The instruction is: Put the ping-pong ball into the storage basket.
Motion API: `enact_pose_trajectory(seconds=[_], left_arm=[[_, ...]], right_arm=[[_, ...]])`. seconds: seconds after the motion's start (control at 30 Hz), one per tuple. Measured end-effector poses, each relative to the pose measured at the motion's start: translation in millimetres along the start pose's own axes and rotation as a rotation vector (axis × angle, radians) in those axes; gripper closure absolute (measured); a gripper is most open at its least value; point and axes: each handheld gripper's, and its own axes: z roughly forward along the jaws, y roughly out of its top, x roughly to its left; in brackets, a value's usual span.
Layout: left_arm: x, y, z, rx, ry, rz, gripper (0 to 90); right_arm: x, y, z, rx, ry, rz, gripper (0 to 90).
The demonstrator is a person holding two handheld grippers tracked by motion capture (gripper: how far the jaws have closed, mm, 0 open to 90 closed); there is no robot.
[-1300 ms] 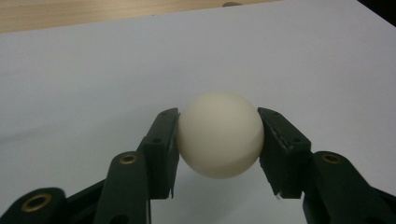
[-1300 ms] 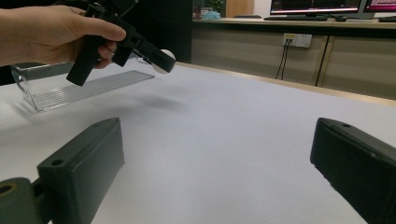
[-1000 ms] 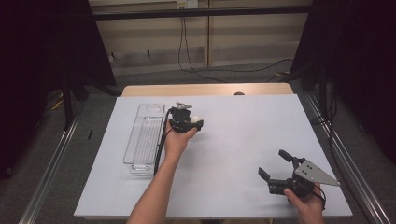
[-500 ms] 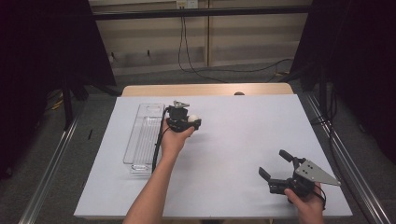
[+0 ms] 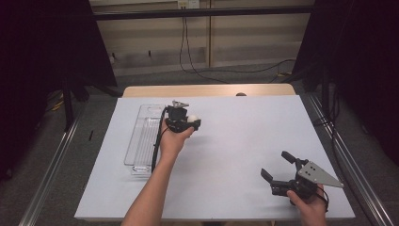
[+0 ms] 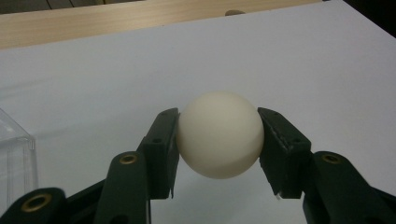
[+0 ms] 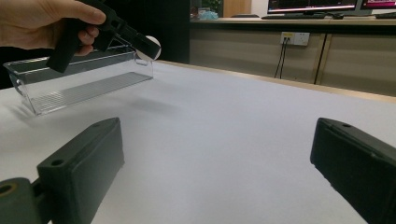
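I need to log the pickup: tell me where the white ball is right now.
The white ball is clamped in the left tool, held above the white table just right of the clear tray, left of centre in the high view.

White-topped table (image 5: 226, 155) with wooden far edge, clear plastic bin (image 5: 141, 141) lying at its left side

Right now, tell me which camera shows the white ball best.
The left gripper view: the white ball sits large between the left gripper pads. The high view and right gripper view show it small and partly hidden.
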Motion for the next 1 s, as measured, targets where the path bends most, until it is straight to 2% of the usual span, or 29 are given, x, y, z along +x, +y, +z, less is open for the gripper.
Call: enact_pose_trajectory(seconds=[0.13, 0.2, 0.3, 0.33, 0.37, 0.43, 0.47, 0.53, 0.57, 0.63, 0.8, 0.83, 1.0], left_arm=[[0.4, 0.0, -0.8, -0.011, 0.0, -0.02, 51.2], [2.2, 0.2, -3.1, 0.006, 0.003, 0.0, 51.2], [1.5, 0.1, -3.5, -0.014, -0.003, -0.025, 51.2], [2.9, 0.6, -5.3, 0.004, 0.001, -0.003, 51.1], [1.7, 0.7, -5.3, -0.009, 0.002, -0.02, 51.2], [3.7, 1.3, -7.8, 0.013, -0.002, 0.006, 51.2], [1.9, 1.3, -6.8, -0.007, -0.002, -0.016, 51.2], [2.1, 1.8, -8.5, 0.002, 0.001, -0.009, 51.2], [1.2, 1.8, -8.2, -0.013, -0.001, -0.025, 51.2], [1.8, 2.3, -10.0, -0.001, 0.002, -0.009, 51.2], [1.2, 2.2, -11.1, -0.015, 0.001, -0.022, 51.2], [1.7, 2.4, -12.4, 0.0, 0.0, -0.007, 51.2], [1.6, 2.9, -14.1, -0.001, -0.007, -0.004, 51.2]], right_arm=[[0.2, 0.0, 0.3, 0.0, -0.002, 0.005, 2.1], [0.0, 0.0, 0.1, 0.001, 0.0, 0.0, 2.1], [0.1, 0.0, 0.0, 0.0, -0.001, -0.001, 2.1], [0.1, 0.0, 0.0, 0.0, -0.001, -0.001, 2.1], [0.1, 0.0, 0.0, 0.0, -0.001, -0.001, 2.1], [0.3, 0.1, 0.1, 0.0, 0.0, -0.001, 2.1], [0.3, 0.1, 0.1, 0.0, 0.001, -0.001, 2.1], [0.3, 0.1, 0.1, 0.0, 0.0, -0.001, 2.1], [0.2, 0.1, 0.0, 0.0, 0.0, 0.0, 2.1], [0.2, 0.2, 0.1, -0.001, 0.001, -0.002, 2.1], [0.3, 0.2, 0.4, -0.005, 0.004, -0.004, 2.1], [0.4, 0.2, 0.3, -0.003, 0.004, -0.002, 2.1], [0.5, 0.3, 0.5, -0.004, -0.003, 0.003, 2.1]])
